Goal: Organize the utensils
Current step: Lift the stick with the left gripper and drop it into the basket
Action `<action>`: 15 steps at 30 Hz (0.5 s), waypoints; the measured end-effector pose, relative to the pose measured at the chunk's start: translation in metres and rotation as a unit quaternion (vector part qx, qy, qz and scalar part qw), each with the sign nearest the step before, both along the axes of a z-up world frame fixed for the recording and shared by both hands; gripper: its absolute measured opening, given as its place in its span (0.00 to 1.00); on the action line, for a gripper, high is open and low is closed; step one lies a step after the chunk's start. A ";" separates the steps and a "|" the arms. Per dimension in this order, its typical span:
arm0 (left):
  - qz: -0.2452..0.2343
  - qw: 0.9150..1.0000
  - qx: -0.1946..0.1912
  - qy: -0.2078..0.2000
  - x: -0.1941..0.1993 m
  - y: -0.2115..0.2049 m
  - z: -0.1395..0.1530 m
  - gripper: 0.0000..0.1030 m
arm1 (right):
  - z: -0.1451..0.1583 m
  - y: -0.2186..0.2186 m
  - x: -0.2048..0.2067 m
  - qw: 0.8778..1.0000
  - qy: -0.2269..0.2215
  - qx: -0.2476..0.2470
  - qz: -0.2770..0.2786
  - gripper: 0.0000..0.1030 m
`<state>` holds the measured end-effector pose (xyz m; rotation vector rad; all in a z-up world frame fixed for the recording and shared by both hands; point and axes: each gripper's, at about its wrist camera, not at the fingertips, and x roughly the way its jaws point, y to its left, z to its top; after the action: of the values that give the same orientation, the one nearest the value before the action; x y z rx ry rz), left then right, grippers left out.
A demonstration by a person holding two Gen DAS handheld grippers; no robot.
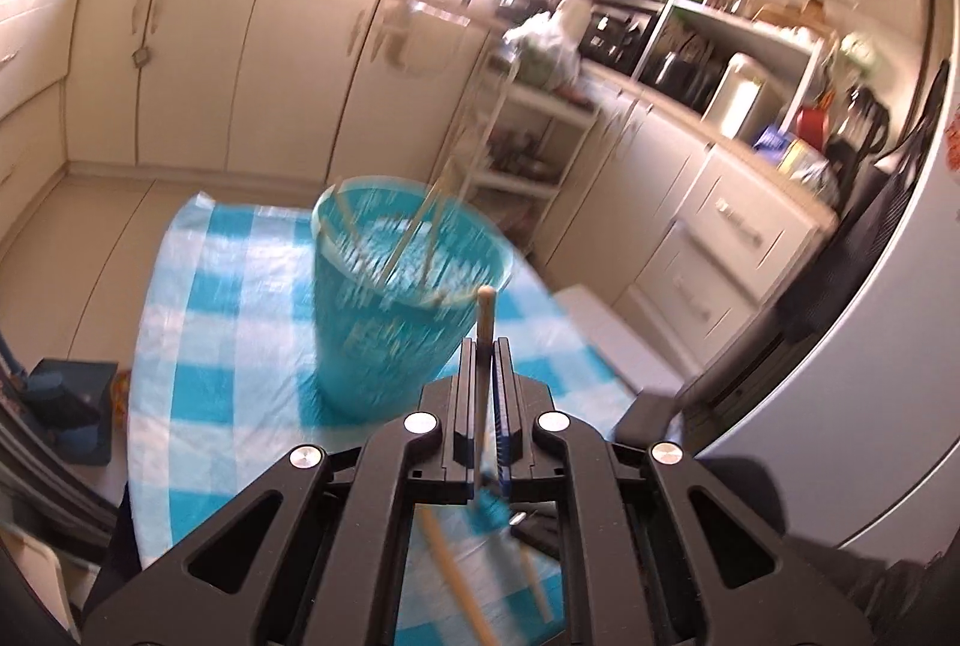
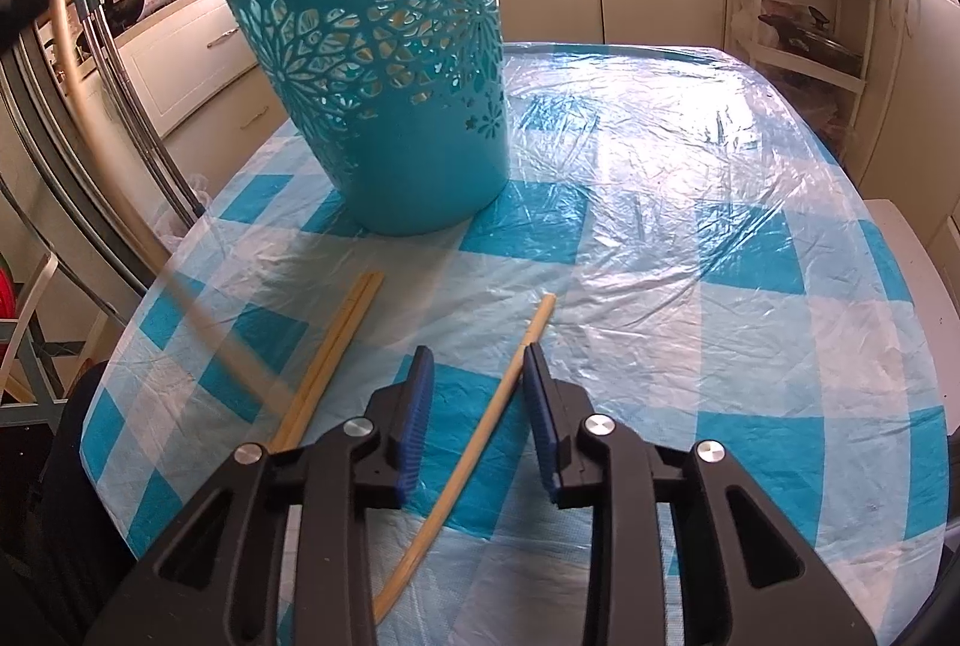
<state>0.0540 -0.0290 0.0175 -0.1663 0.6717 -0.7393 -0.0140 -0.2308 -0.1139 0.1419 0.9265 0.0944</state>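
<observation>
While the left gripper [image 1: 485, 346] is clamped shut on a single wooden chopstick [image 1: 483, 322], whose rounded tip pokes up past the jaws, the right gripper [image 2: 477, 364] is held with its jaws partly apart over the table, nothing pressed between the blue pads [image 2: 420, 406].

In the right wrist view, a lone chopstick [image 2: 480, 424] is seen lying on the checked tablecloth [image 2: 720, 238] between the spread fingers, running from 6 o'clock up towards 12 o'clock; its upper part passes just beside the right-hand finger, and whether it touches cannot be told. A pair of chopsticks [image 2: 336, 346] is laid side by side at about 10 o'clock of the gripper. The teal perforated basket [image 2: 384, 63] stands upright at 11 o'clock, well beyond them. A pale blurred stick [image 2: 108, 166] sweeps across the left edge; its nature cannot be settled.

In the left wrist view the basket [image 1: 396, 298] is smeared by motion at 12 o'clock of the jaws, with several chopsticks [image 1: 420, 232] leaning inside it. Below the fingers, two more sticks [image 1: 456, 580] are glimpsed on the cloth through the gripper frame, largely cut off. Kitchen cabinets [image 1: 240, 63], a white shelf trolley [image 1: 522, 129] and a cluttered counter [image 1: 720, 105] surround the table; much of this is blurred.
</observation>
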 end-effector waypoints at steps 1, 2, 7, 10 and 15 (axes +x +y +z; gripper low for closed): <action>-0.001 1.000 -0.003 -0.007 0.000 -0.001 0.007 0.05 | 0.000 0.000 0.000 1.000 0.000 0.002 0.000 0.30; -0.004 1.000 -0.007 -0.015 -0.001 -0.003 0.015 0.05 | 0.000 -0.001 0.000 1.000 0.000 0.004 0.000 0.30; -0.009 0.999 -0.018 -0.038 -0.003 -0.008 0.042 0.05 | 0.000 -0.005 0.002 1.000 0.000 0.012 -0.001 0.30; -0.008 0.999 -0.025 -0.046 0.001 -0.008 0.056 0.05 | 0.000 -0.006 0.002 1.000 0.000 0.015 -0.001 0.30; 0.003 0.996 -0.045 -0.072 0.005 -0.002 0.088 0.05 | 0.000 -0.006 0.002 1.000 0.000 0.017 -0.001 0.31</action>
<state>0.0592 -0.0314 0.1054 -0.1955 0.5014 -0.7678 -0.0122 -0.2371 -0.1142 0.1747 0.9247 0.1092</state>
